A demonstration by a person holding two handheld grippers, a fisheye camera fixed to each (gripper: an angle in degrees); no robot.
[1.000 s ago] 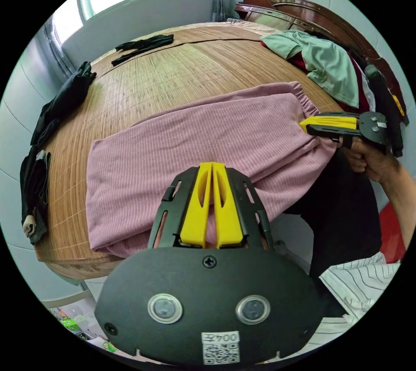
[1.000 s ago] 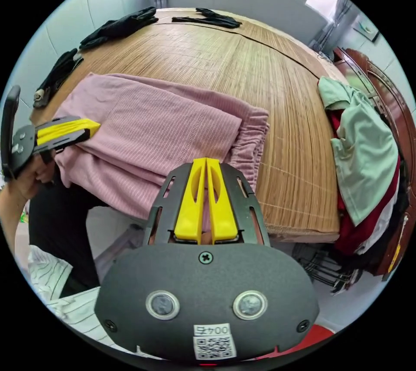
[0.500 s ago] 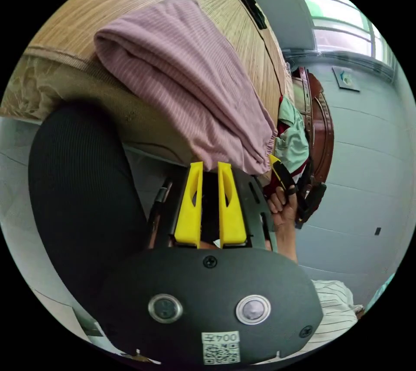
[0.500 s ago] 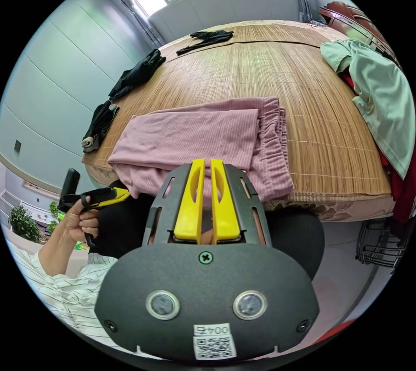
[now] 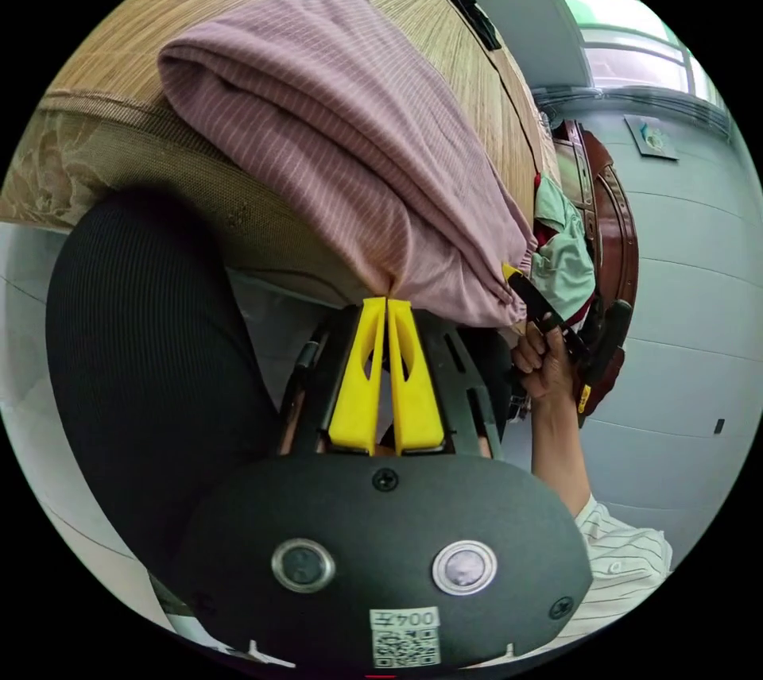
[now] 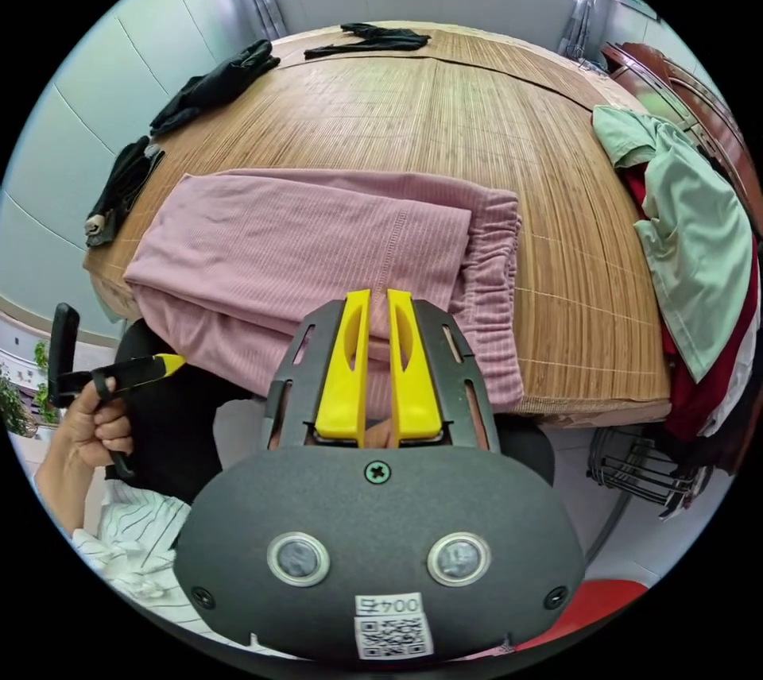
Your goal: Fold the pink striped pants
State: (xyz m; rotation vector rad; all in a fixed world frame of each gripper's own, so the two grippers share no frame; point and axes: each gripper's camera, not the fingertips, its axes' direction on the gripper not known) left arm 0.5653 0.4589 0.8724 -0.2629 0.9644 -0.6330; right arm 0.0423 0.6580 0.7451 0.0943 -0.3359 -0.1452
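Woven bamboo-mat bed [image 6: 445, 124]: folded pink striped pants [image 6: 318, 251] at near edge, black garments [image 6: 214, 80] far left, pale-green clothing pile [image 6: 691, 235] right.

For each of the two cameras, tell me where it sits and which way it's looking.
Left gripper view: rides the left tool, low beside the bed's edge, looking up at the overhanging pink pants; a hand and a dark-clad leg show.
Right gripper view: rides the right tool, looking down across the mat; a hand holds the left tool.
Shared: the pants, mat, green garment.
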